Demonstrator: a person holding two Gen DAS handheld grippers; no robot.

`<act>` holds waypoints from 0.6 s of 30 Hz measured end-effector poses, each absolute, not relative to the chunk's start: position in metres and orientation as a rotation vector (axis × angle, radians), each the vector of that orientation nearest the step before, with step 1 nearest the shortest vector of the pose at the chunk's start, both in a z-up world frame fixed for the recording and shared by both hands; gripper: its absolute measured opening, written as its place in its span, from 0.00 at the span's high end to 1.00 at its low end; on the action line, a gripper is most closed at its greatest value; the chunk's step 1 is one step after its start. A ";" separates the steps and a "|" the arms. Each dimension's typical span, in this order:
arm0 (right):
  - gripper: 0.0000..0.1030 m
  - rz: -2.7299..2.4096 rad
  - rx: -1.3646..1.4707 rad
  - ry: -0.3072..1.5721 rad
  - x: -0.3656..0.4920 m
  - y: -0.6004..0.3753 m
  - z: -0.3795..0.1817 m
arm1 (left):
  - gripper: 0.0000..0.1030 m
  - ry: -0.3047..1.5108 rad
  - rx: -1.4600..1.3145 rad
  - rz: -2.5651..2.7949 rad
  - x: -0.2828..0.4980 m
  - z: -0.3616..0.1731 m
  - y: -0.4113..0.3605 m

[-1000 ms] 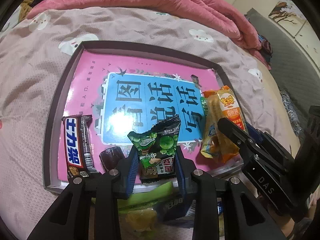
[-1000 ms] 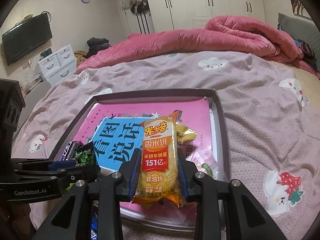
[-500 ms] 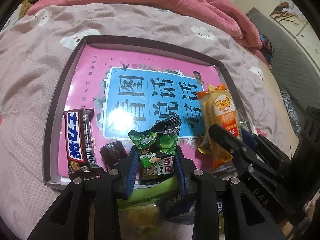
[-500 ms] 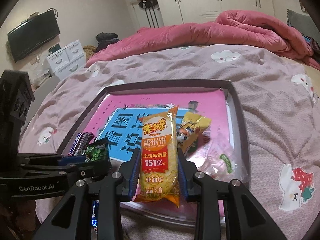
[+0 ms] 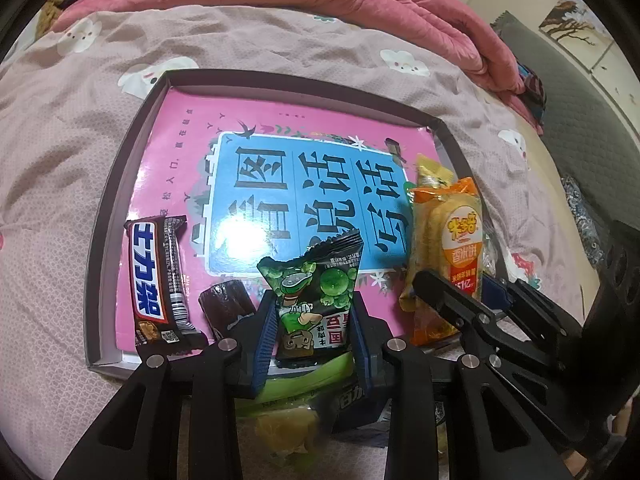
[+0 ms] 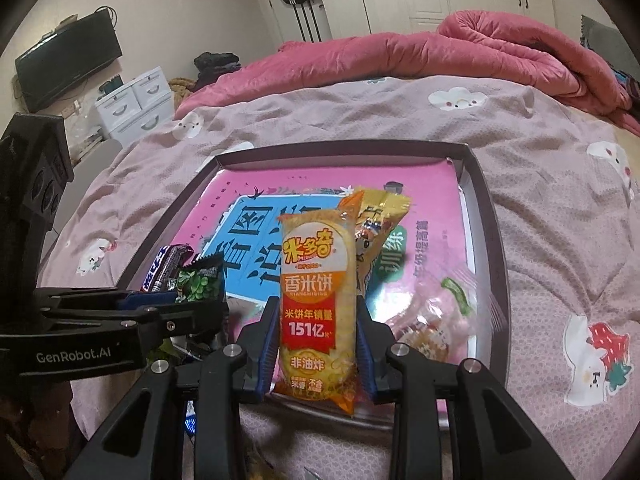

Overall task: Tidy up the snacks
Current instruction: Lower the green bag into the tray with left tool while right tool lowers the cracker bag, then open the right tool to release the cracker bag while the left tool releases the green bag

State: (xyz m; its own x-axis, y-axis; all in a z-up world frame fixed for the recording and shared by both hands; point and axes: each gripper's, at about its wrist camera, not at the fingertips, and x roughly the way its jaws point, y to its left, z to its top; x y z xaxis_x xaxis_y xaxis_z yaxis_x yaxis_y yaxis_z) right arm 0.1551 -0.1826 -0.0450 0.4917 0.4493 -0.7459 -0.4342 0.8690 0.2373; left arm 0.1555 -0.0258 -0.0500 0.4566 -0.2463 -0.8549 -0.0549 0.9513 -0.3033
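Note:
My left gripper (image 5: 314, 320) is shut on a green pea snack packet (image 5: 316, 292), held over the near edge of the dark tray (image 5: 120, 184). My right gripper (image 6: 318, 328) is shut on an orange rice cracker pack (image 6: 316, 300), also seen in the left wrist view (image 5: 448, 256), over the tray's near right part. A pink book (image 5: 192, 152) lines the tray. On it lie a Snickers bar (image 5: 158, 280), a small dark candy (image 5: 226, 308), a yellow packet (image 6: 380, 216) and a clear packet (image 6: 436, 320).
The tray sits on a pink bedspread (image 6: 560, 200) with a rumpled red quilt (image 6: 440, 52) behind. More snacks (image 5: 288, 428) lie below my left gripper, off the tray. A TV (image 6: 68, 68) and white drawers (image 6: 136, 100) stand at far left.
Both grippers have moved forward a little over the tray with their snacks still held. The rice cracker pack has come further over the tray's right side.

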 end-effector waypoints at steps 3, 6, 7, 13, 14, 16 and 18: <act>0.67 0.534 0.029 0.924 0.154 -0.186 -0.045 | 0.66 1.095 -0.309 -0.121 0.156 -0.050 -0.026; 0.67 0.527 0.034 0.929 0.153 -0.189 -0.044 | 0.66 1.095 -0.310 -0.122 0.156 -0.051 -0.026; 0.67 0.527 0.037 0.931 0.153 -0.189 -0.044 | 0.66 1.096 -0.315 -0.123 0.156 -0.051 -0.025; 0.66 0.525 0.067 0.935 0.153 -0.195 -0.041 | 0.66 1.092 -0.312 -0.118 0.154 -0.051 -0.026; 0.66 0.525 0.069 0.935 0.152 -0.196 -0.040 | 0.66 1.092 -0.312 -0.119 0.154 -0.051 -0.026; 0.65 0.524 0.073 0.933 0.152 -0.196 -0.038 | 0.66 1.092 -0.313 -0.122 0.153 -0.052 -0.026; 0.65 0.525 0.074 0.932 0.152 -0.196 -0.038 | 0.66 1.093 -0.317 -0.121 0.153 -0.051 -0.025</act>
State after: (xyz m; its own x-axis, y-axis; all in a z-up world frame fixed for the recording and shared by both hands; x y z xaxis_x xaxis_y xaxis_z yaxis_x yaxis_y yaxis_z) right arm 0.1517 -0.1964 -0.0377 0.4807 0.4617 -0.7455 -0.3987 0.8723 0.2831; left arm 0.1529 -0.0250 -0.0514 0.4590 -0.2512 -0.8522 -0.0588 0.9485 -0.3113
